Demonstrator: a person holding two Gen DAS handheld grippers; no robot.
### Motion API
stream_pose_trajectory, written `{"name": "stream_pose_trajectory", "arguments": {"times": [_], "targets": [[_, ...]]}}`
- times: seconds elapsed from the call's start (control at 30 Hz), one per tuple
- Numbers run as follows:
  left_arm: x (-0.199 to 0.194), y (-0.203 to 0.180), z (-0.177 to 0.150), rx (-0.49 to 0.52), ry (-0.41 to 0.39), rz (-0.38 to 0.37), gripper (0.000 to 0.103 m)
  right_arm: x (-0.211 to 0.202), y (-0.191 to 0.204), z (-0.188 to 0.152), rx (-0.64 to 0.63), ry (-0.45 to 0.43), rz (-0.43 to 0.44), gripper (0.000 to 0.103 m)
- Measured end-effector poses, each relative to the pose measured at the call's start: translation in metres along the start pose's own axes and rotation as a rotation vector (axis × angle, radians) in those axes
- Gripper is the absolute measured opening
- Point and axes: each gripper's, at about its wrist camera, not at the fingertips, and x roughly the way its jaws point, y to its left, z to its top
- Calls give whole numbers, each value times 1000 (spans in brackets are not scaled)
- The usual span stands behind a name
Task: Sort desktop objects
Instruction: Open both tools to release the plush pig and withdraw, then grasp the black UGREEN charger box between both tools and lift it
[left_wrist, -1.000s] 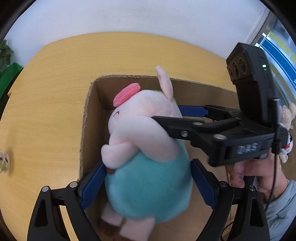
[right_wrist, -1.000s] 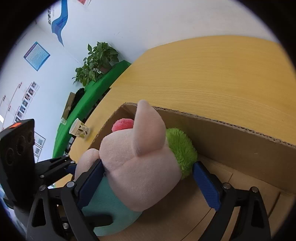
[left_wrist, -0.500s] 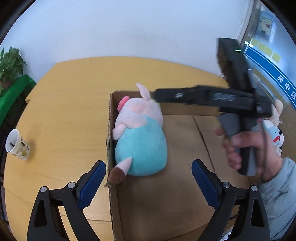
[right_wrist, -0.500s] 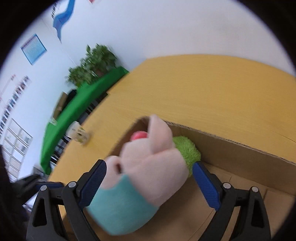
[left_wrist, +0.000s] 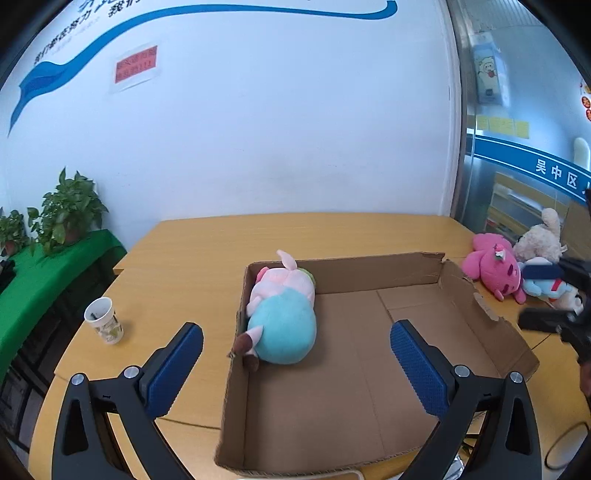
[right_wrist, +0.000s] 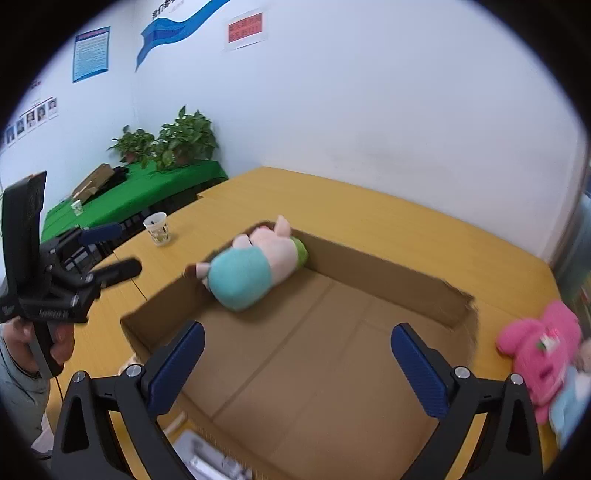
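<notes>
the paper cup (left_wrist: 103, 320) stands at 9 o'clock. the pig plush (left_wrist: 282, 314) lies in the cardboard box (left_wrist: 476, 306), far-left corner. left gripper (left_wrist: 295, 363) and right gripper (right_wrist: 297, 371) are spread, empty. next probably: the pink plush (left_wrist: 495, 267) at 3 o'clock.

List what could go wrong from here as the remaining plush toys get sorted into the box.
1. The pig plush lies against the cardboard box's left wall, one foot at the rim; a nudge might tip it out.
2. The paper cup stands near that wall and could be knocked over.
3. The pink plush lies among other toys, so open jaws may catch two.
</notes>
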Motion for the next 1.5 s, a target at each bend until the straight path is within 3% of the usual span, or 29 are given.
{"name": "stream_pose_trajectory", "arguments": {"times": [0.03, 0.07, 0.1, 0.13, 0.17, 0.2, 0.23, 0.27, 0.3, 0.33, 0.37, 0.4, 0.43, 0.47, 0.6, 0.7, 0.83, 1.0, 1.1, 1.23, 1.33, 1.43, 1.5], "targets": [[-5, -2, -3, -3, 0, -3, 103, -7, -1, -13, 18, -6, -5, 99], [-9, -6, -7, -13, 9, -24, 103, -11, 1, -22, 30, -17, -28, 92], [-9, -8, -11, -21, 15, -46, 103, -13, 2, -32, 39, -12, -70, 65], [-11, -11, -16, -27, 12, -58, 97, -11, 2, -43, 58, 9, -112, 47], [-13, -13, -18, -26, 4, -44, 88, -10, 0, -50, 84, 21, -120, 22], [-14, -17, -19, -18, 8, -23, 59, -8, -2, -57, 111, 29, -112, 17], [-12, -19, -20, -9, 29, -16, 31, -5, -4, -64, 131, 41, -102, 17], [-7, -19, -22, -14, 69, -39, 27, -2, -7, -70, 144, 53, -91, 19], [-1, -16, -25, -28, 95, -66, 27, 1, -9, -75, 156, 64, -80, 33], [4, -11, -29, -46, 123, -94, 34, 5, -11, -79, 172, 81, -78, 44], [9, -9, -32, -52, 140, -99, 42, 10, -16, -84, 193, 99, -85, 69], [13, -4, -37, -60, 158, -94, 72, 13, -20, -88, 202, 105, -105, 77], [15, 0, -41, -68, 165, -84, 98, 16, -22, -93, 202, 110, -132, 77], [16, 2, -46, -78, 153, -70, 102, 21, -25, -100, 207, 121, -159, 77], [19, 5, -58, -51, 133, -43, 102, 35, -38, -129, 262, 177, -158, 77], [29, 5, -70, -26, 171, -2, 102, 31, -40, -134, 287, 148, -140, 77], [33, 7, -79, -33, 192, -8, 102, 24, -36, -134, 282, 135, -149, 77], [-1, 5, -79, -11, 141, -71, 103, -41, -25, -133, 271, -31, -117, 80], [-20, -5, -85, 24, 130, -151, 103, -78, -12, -147, 209, -79, -72, 81], [-22, -29, -112, 20, 246, -307, 103, -99, 5, -180, 156, -19, 67, 81], [-16, -48, -135, -9, 360, -442, 103, -91, 18, -207, 115, 99, 112, 81], [-9, -65, -154, -63, 436, -584, 103, -64, 25, -233, 154, 234, 139, 81], [-4, -75, -162, -91, 475, -657, 103, -53, 36, -241, 158, 264, 177, 81]]}}
